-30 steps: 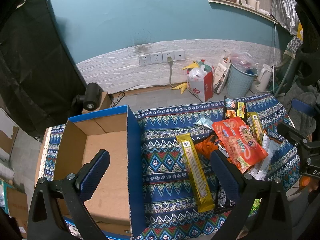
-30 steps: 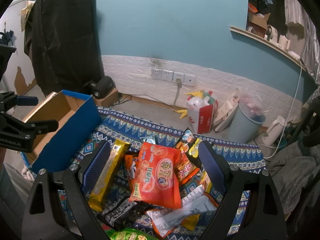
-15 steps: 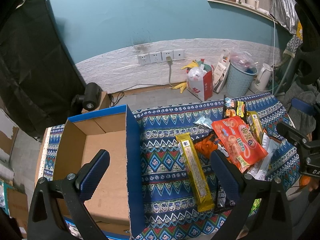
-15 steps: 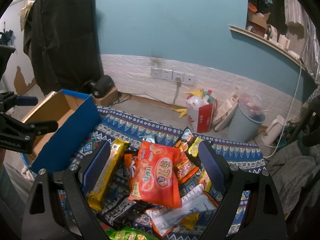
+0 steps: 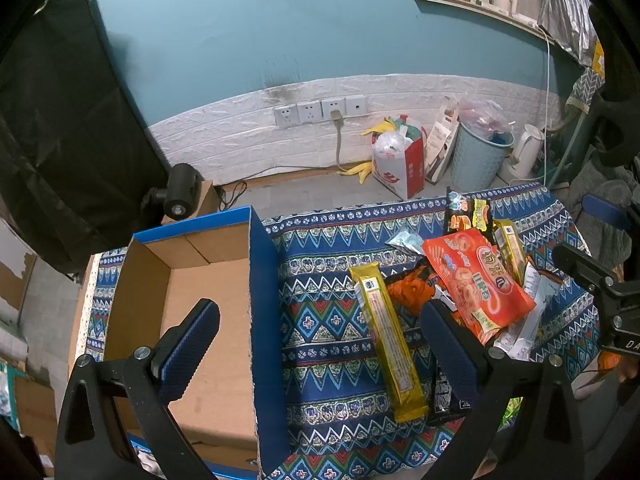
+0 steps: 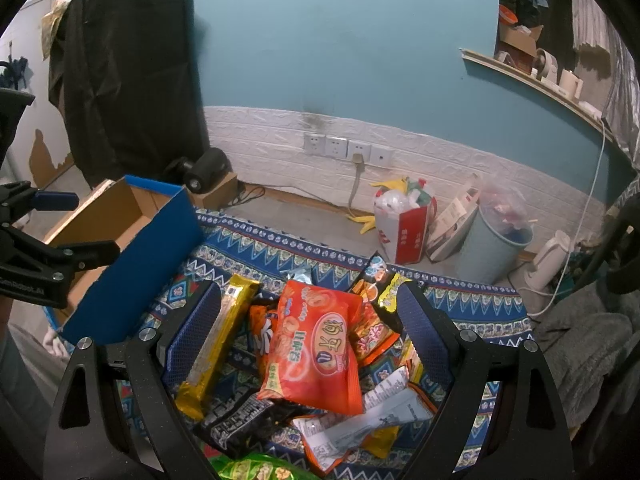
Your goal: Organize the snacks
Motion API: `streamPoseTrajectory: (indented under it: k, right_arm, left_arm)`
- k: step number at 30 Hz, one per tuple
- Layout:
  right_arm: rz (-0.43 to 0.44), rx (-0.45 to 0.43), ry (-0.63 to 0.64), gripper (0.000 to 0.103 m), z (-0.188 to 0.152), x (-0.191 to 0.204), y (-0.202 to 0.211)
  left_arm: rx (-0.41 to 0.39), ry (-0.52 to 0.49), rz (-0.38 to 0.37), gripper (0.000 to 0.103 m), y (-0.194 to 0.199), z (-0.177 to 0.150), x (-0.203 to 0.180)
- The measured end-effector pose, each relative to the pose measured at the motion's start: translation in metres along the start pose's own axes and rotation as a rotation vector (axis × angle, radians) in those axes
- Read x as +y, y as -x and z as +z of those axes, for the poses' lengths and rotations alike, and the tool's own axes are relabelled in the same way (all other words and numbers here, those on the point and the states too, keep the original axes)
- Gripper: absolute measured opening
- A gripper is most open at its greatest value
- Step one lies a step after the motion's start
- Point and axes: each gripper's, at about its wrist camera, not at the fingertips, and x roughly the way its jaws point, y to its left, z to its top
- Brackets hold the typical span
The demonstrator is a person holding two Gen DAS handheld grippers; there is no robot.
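A pile of snack packets lies on a patterned blue cloth (image 5: 332, 332). A big orange bag (image 6: 316, 352) tops the pile, also in the left wrist view (image 5: 476, 284). A long yellow bar packet (image 5: 386, 336) lies to its left, also in the right wrist view (image 6: 218, 340). An empty blue-sided cardboard box (image 5: 208, 320) stands left of the pile. My left gripper (image 5: 320, 336) is open and empty above the box's right wall. My right gripper (image 6: 312, 328) is open and empty above the pile.
Black, silver, white and green packets lie around the orange bag. Beyond the table stand a red-and-white paper bag (image 5: 400, 164), a blue bin (image 5: 480, 156) and a white kettle (image 5: 524, 152). A small black camera (image 5: 178, 192) sits behind the box.
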Motion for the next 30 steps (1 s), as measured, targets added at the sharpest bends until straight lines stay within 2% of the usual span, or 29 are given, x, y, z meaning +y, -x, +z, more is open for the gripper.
streamPoseTrajectory:
  k: [30]
  right_arm:
    - [-0.005,0.017,-0.002,0.088,0.0004,-0.0051,0.0010]
  left_arm:
    - [0.015,-0.012,0.004,0.101,-0.0049,-0.0010,-0.0005]
